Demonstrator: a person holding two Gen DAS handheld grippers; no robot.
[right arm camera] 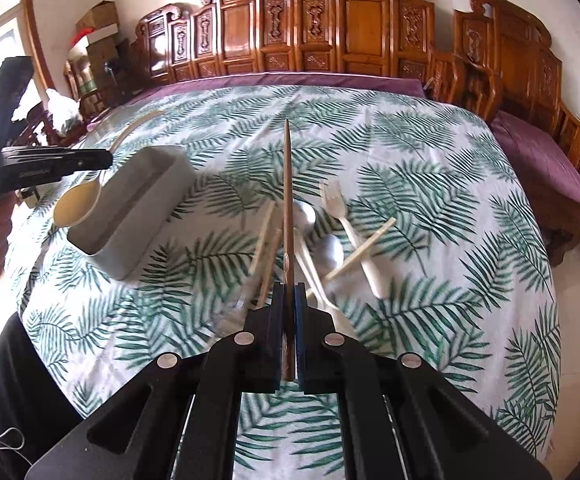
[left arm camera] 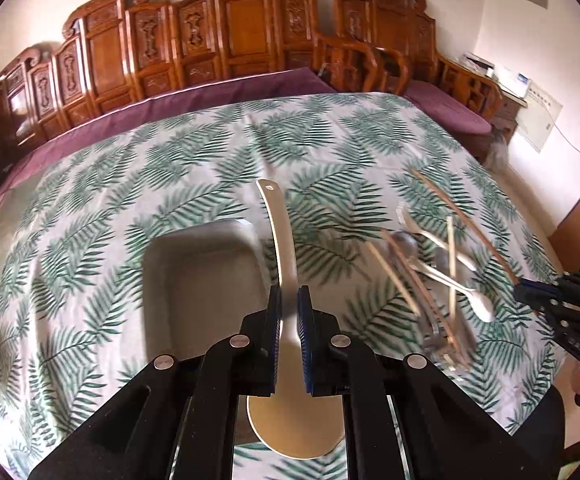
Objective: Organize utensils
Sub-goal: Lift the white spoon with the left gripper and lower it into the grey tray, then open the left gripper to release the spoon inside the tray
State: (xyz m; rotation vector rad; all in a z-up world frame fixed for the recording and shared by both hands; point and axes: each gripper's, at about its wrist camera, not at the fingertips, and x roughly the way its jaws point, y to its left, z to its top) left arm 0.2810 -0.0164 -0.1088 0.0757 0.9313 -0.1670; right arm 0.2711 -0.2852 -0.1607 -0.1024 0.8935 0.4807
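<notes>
Ladle [left arm camera: 286,420] clamped in left gripper [left arm camera: 289,300] above tray [left arm camera: 194,280]; right gripper [right arm camera: 289,292] pinches chopstick [right arm camera: 288,200].

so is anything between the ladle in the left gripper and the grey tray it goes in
Nothing visible. The ladle is clamped in the left gripper, lifted beside the tray, which looks empty, and only bare tablecloth surrounds it. The loose utensil pile lies off to the other side.

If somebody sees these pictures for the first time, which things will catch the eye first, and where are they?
First, the left gripper clamps a big cream ladle by its handle, above the grey tray. Next, the right gripper pinches a dark brown chopstick that points at the carved wooden bench. Below it, a loose heap of spoons, pale chopsticks and a white fork lies on the leaf-print tablecloth.
</notes>
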